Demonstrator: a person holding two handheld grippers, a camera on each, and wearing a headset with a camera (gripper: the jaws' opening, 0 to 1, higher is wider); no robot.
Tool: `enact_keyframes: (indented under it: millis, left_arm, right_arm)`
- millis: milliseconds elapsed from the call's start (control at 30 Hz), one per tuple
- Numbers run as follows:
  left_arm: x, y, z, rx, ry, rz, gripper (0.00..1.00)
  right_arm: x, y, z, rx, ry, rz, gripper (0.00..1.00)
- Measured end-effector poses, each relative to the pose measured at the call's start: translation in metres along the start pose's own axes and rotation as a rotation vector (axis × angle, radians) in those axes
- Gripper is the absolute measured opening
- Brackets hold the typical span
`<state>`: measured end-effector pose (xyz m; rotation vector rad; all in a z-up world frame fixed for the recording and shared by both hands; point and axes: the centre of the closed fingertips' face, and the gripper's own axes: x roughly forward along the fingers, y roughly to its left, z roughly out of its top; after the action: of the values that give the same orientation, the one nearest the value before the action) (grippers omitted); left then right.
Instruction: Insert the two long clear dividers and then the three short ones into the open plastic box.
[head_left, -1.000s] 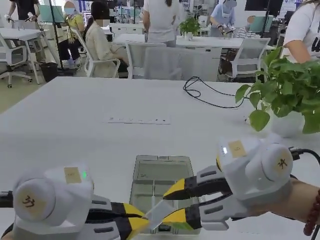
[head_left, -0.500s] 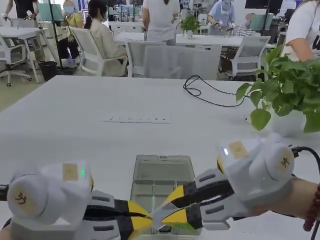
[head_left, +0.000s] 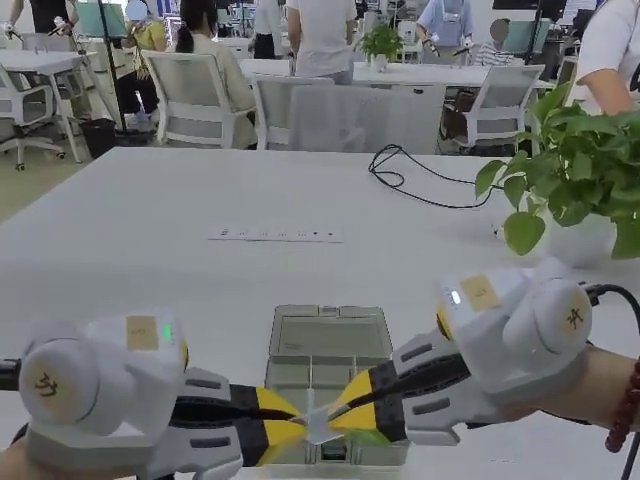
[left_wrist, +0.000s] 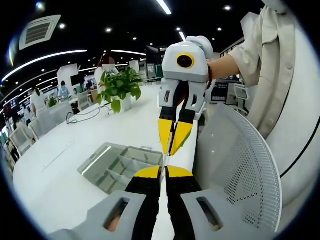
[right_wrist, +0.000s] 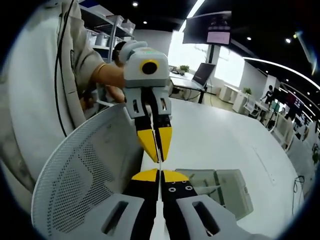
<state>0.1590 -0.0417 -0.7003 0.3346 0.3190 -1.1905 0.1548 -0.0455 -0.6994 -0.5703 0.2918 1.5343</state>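
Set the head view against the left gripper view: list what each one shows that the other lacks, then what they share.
Head view adds: the left gripper's white housing, with its yellow label and lit green lamp. Left gripper view adds: a white mesh chair back beside the table edge, and ceiling lights. Shared: the right gripper meeting the left tip to tip, both pinching the clear divider near the open plastic box; the potted plant; the black cable.

left gripper (head_left: 300, 427): white round shell, yellow label, green light, black-yellow jaws | right gripper (head_left: 334, 417): same shell, black cable (head_left: 615, 294) behind | bracelet (head_left: 621, 430): red-brown beads behind right gripper | sleeve (left_wrist: 265, 45): beige
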Motion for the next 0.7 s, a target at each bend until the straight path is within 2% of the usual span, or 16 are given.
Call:
enact_keyframes:
  millis: [367,433,600,700]
  left_arm:
    - [-0.003,0.005,0.005,-0.028,-0.028,0.033,0.01]
    - [-0.002,0.006,0.005,-0.060,-0.032,0.037,0.02]
    - [-0.002,0.008,0.005,-0.089,-0.040,0.060,0.03]
    - [-0.002,0.011,0.004,-0.108,-0.044,0.082,0.09]
  right_arm:
    - [-0.002,-0.004,0.004,0.053,-0.013,-0.027,0.03]
    - [-0.002,-0.004,0.004,0.067,-0.010,-0.032,0.03]
    - [-0.004,-0.006,0.004,0.088,-0.005,-0.048,0.02]
    - [-0.005,-0.009,0.005,0.097,-0.001,-0.061,0.02]
